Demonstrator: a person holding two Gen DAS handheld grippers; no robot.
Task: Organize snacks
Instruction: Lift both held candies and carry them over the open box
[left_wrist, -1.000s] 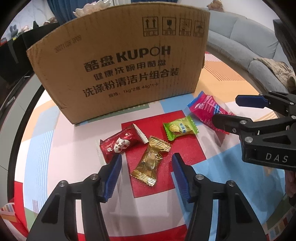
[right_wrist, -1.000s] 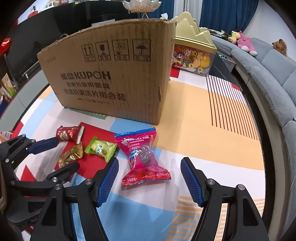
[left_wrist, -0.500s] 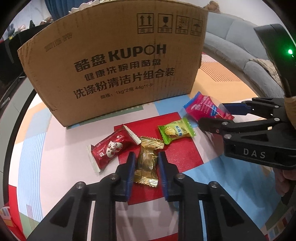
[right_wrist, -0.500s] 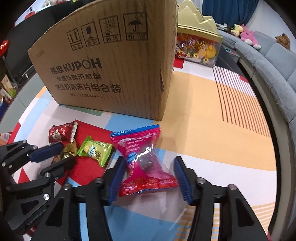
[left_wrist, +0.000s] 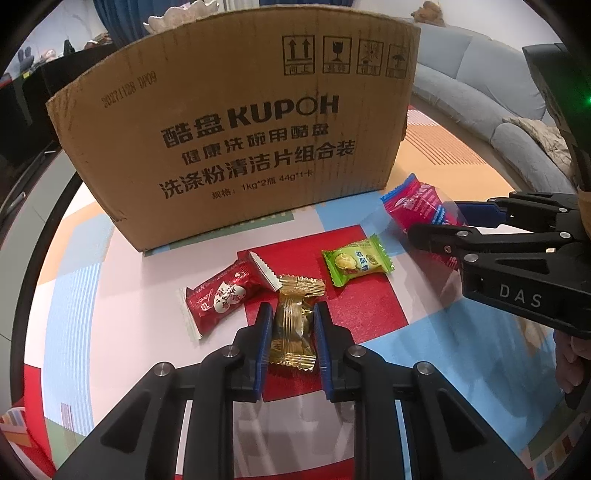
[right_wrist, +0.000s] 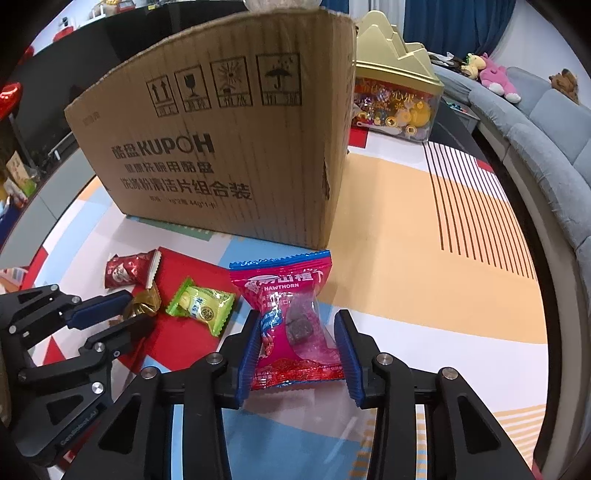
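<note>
Several wrapped snacks lie on a colourful mat in front of a cardboard box (left_wrist: 240, 129). My left gripper (left_wrist: 293, 328) is shut on the gold candy (left_wrist: 297, 291), one blue pad on each side of it. A red candy (left_wrist: 221, 295) lies just to its left and a green candy (left_wrist: 354, 260) to its right. In the right wrist view my right gripper (right_wrist: 298, 347) straddles the pink hawthorn packet (right_wrist: 288, 295). Its jaws are closing, and both pads touch the packet's sides. The left gripper (right_wrist: 135, 308) with the gold candy (right_wrist: 147, 301) shows at the left of that view.
The cardboard box (right_wrist: 221, 147) stands upright close behind the snacks. A clear container with a gold lid (right_wrist: 399, 107) sits behind its right corner. A grey sofa (right_wrist: 546, 129) curves along the right. The orange part of the mat (right_wrist: 406, 240) lies to the right of the box.
Both pairs of jaws have come together. The left ones went from wide apart to pinching the gold candy. The right ones narrowed onto the pink packet. Neither hand has shifted.
</note>
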